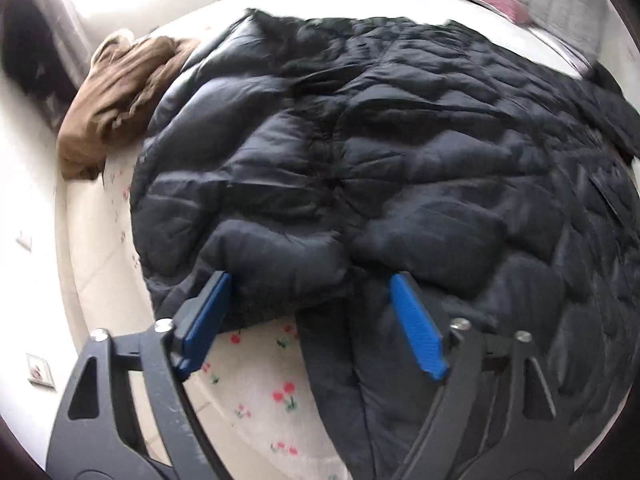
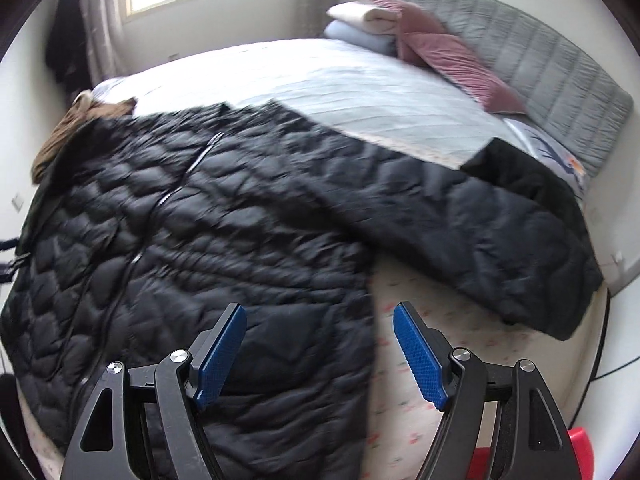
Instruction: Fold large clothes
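A large black quilted puffer coat [image 1: 380, 152] lies spread on the bed. In the right wrist view the coat [image 2: 192, 232] covers the near left, with one sleeve [image 2: 480, 220] stretched out to the right. My left gripper [image 1: 310, 280] is open, its blue pads at the coat's near edge, a puffy fold between them. My right gripper [image 2: 320, 312] is open and empty, just above the coat's right side edge.
A brown garment [image 1: 116, 100] is bunched at the bed's far left corner. Folded blankets [image 2: 360, 24] and a pink pillow [image 2: 460, 68] lie by the grey headboard [image 2: 540, 68]. The floral sheet [image 2: 440, 360] shows at the near edge. A red object [image 2: 576, 448] sits at lower right.
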Demonstrator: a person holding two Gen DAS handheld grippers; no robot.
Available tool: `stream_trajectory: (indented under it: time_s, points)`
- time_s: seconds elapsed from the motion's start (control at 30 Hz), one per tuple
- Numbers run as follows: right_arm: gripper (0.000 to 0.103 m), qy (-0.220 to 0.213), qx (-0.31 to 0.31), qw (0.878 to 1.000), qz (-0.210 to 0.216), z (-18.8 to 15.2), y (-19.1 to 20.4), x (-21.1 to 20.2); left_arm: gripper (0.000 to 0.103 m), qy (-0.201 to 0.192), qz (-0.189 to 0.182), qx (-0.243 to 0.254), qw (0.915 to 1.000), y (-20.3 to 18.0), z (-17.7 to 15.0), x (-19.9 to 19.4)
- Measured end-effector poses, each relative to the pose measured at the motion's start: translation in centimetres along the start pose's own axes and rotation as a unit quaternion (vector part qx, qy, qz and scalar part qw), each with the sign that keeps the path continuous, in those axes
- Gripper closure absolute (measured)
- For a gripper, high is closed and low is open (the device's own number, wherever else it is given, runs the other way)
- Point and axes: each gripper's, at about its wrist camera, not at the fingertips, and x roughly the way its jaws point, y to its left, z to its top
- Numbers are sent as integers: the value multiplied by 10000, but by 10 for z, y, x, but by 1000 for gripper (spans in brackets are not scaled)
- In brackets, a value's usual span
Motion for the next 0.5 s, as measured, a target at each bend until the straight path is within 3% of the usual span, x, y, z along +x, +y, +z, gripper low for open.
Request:
stream_trajectory:
  time_s: [0.03, 0.1, 0.17, 0.3, 0.43, 0.5]
  points:
    - [26, 49, -59, 10000, 33, -2, 7, 2, 68, -17, 3, -117, 9999, 4, 2, 1]
    - [26, 137, -183, 9997, 63, -7, 20, 3, 91, -94, -3, -359, 9993, 16, 10, -5]
    - [26, 216, -339, 9992, 30, -11, 31, 3, 93, -418, 30, -494, 9979, 31, 26, -25]
    - [26, 247, -572, 9979, -166, -11, 43, 3, 95, -1058, 570, -613, 9909, 67, 73, -77]
    - [26, 281, -636, 9973, -218, -9, 49, 5, 95, -1432, 1232, -903, 9778, 115, 121, -119]
    - [26, 313, -651, 9971, -251, -8, 52, 7, 94, -1543, 1974, -1028, 9626, 144, 144, -129]
